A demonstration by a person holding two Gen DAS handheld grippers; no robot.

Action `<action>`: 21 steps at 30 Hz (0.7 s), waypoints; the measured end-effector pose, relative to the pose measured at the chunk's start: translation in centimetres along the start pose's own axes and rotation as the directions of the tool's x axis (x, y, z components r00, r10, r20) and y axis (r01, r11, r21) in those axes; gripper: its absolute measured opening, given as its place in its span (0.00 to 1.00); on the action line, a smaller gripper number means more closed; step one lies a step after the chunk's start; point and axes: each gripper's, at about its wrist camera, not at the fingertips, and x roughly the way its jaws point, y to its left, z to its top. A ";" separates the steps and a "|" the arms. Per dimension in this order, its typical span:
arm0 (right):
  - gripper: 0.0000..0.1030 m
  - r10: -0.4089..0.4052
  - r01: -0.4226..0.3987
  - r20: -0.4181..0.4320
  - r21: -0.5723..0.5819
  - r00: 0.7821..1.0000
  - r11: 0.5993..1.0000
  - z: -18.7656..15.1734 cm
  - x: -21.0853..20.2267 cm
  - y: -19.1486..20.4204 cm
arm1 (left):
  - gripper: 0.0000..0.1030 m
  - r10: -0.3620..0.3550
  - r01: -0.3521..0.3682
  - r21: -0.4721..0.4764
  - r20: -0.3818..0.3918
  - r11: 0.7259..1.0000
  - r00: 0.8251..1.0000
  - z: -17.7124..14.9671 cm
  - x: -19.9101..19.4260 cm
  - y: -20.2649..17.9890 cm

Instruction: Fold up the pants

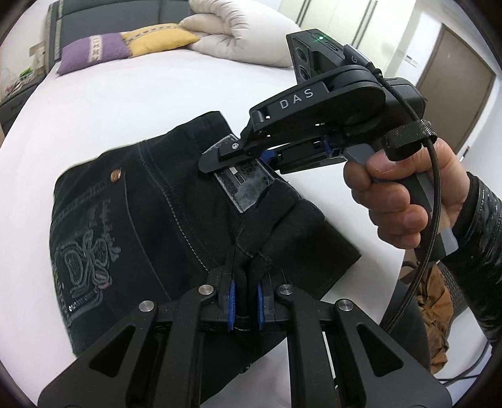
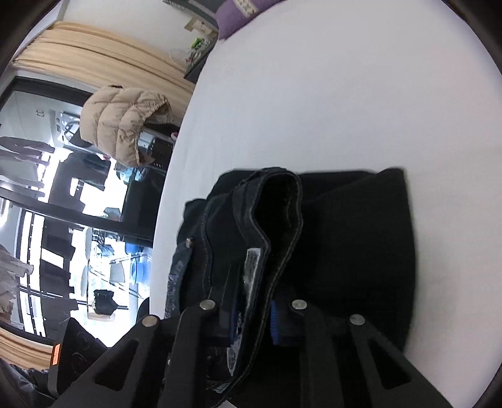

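Black pants [image 1: 141, 204] lie folded on a white bed [image 1: 125, 94], an embroidered back pocket facing up. My left gripper [image 1: 245, 309] is shut on a raised fold of the dark fabric at the near edge, which is pinched between its blue pads. My right gripper [image 1: 219, 160], held by a hand [image 1: 392, 194], sits at the waistband over the grey label patch [image 1: 248, 185]. In the right wrist view my right gripper [image 2: 252, 326] has the waistband with the patch [image 2: 252, 266] between its pads, pinched upright. The rest of the pants [image 2: 360, 235] lies flat beyond it.
A purple pillow [image 1: 94, 51], a yellow pillow [image 1: 157, 39] and a white duvet [image 1: 238, 28] lie at the bed's far end. The bed's edge [image 2: 169, 188] runs along the left of the right wrist view, with a beige puffer jacket [image 2: 125, 125] beyond it. A brown door [image 1: 455, 84] stands at the right.
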 end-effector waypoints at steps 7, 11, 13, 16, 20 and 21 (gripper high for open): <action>0.16 0.000 -0.001 0.040 0.021 0.999 1.000 -0.1 -2.4 -2.5 | 0.08 -0.028 0.029 0.036 -0.023 0.999 0.999 1.4 2.2 -2.8; 0.16 0.031 -0.033 0.036 0.037 0.999 0.999 -0.2 -2.9 -4.2 | 0.08 -0.021 0.023 0.050 -0.044 0.998 0.999 1.8 3.1 -3.5; 0.16 0.058 -0.059 0.024 0.055 0.998 0.997 -0.1 -2.5 -5.1 | 0.08 -0.010 0.013 0.055 -0.055 0.998 0.998 1.9 3.5 -3.7; 0.16 0.085 -0.086 0.022 0.063 0.996 0.994 0.0 -1.6 -5.9 | 0.08 0.007 -0.003 0.057 -0.063 0.998 0.998 1.9 4.0 -3.1; 0.16 0.080 -0.080 -0.002 0.078 0.997 0.994 0.1 -0.3 -7.1 | 0.09 0.032 -0.026 0.072 -0.084 0.997 0.996 1.4 5.3 -3.3; 0.14 0.085 -0.084 -0.010 0.088 0.996 0.993 0.1 0.0 -7.6 | 0.11 0.036 -0.028 0.079 -0.097 0.996 0.995 1.1 5.7 -3.4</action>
